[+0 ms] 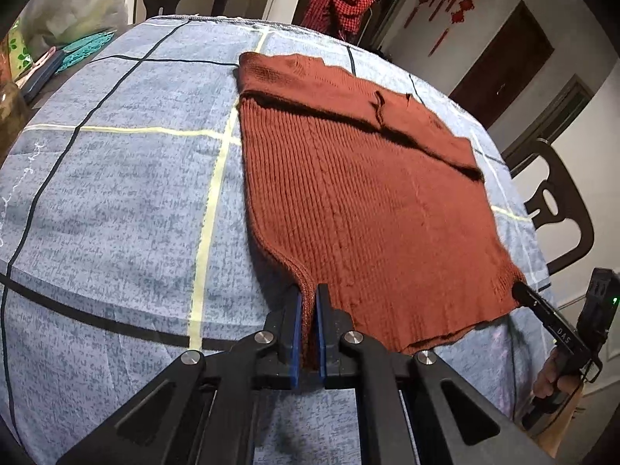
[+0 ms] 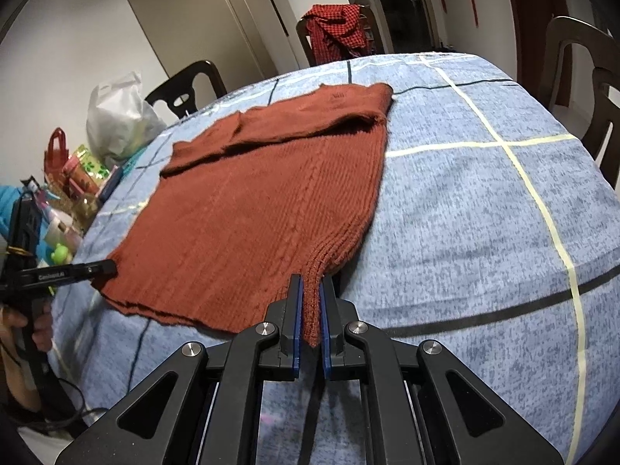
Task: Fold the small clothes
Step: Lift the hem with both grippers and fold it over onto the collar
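A: Left gripper (image 1: 308,302) first. State?
B: Clamped. 2 blue pads (image 1: 297,333) pinch a near corner of the sweater (image 1: 360,201); ribbed hem bunches into a narrow strip between them.
A: Right gripper (image 2: 310,302)?
B: Same. Nearly closed, blue pads squeezing the other near hem corner. Knit sticks up thin between the black fingers.
A: Fabric?
B: Rust-brown knit, vertical ribs, thick and fuzzy. 1 garment. Lies flat apart from the 2 pinched corners, roughly rectangular.
A: Far end?
B: A thicker band is doubled over across the top, edge to edge; looks like folded sleeves, can't tell exactly.
A: Where's it sitting?
B: On a tablecloth (image 1: 116,193), blue mottled cotton with black and pale yellow grid lines. Sweater is in the middle, hem toward the cameras.
A: Each gripper visible from the other view?
B: Yes, black tip touching the hem corner in both; a hand (image 2: 23,333) wraps the left handle.
A: Surroundings?
B: 1 red checked cloth (image 2: 337,31) draped on a dark chair back. Dark wooden chairs around, 3 countable in the right view. White plastic bag (image 2: 116,116) and clutter at the table's edge.
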`<state>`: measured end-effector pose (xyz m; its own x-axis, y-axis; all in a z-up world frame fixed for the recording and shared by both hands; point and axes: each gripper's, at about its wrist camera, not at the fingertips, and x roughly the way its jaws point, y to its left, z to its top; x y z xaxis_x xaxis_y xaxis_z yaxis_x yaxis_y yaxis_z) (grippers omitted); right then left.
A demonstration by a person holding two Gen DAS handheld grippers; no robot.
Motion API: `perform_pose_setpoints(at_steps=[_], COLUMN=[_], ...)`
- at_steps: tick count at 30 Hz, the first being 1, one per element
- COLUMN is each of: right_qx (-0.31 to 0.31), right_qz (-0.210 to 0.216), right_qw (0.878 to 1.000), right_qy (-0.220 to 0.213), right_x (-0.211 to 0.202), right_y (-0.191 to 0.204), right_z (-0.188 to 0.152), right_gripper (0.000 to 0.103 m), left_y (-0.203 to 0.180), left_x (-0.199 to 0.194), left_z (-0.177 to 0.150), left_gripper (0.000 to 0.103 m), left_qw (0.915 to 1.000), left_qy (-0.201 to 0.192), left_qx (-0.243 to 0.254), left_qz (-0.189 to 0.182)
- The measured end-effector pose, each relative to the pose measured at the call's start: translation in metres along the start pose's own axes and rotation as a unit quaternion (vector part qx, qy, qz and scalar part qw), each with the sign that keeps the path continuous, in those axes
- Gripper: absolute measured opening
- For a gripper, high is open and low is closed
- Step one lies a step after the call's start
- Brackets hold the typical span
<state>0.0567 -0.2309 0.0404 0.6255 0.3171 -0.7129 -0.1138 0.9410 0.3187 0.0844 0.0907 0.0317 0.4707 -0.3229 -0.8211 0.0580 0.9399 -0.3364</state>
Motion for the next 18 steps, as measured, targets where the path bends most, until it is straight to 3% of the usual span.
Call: perform_pose_setpoints(at_steps=[9,18], right_qx=[0.0,-0.009], right_qz=[0.009,0.008], right_qw=[1.0,1.0], right_qy=[-0.016,-0.023], right_x=[-0.005,-0.002], right_y=[0.002,0.005], right_z=[0.021,0.045], right_gripper=[0.007,0.007], left_y=[0.004,0.002], left_x=[-0.005,-0.003], left_z=[0.022,0.049], left_gripper=[0.008,0.008], left_qw=[0.9993,0.9988], left_qy=[-0.019,-0.04], left_qx=[-0.02,-0.016], left_qz=[-0.025,-0.024])
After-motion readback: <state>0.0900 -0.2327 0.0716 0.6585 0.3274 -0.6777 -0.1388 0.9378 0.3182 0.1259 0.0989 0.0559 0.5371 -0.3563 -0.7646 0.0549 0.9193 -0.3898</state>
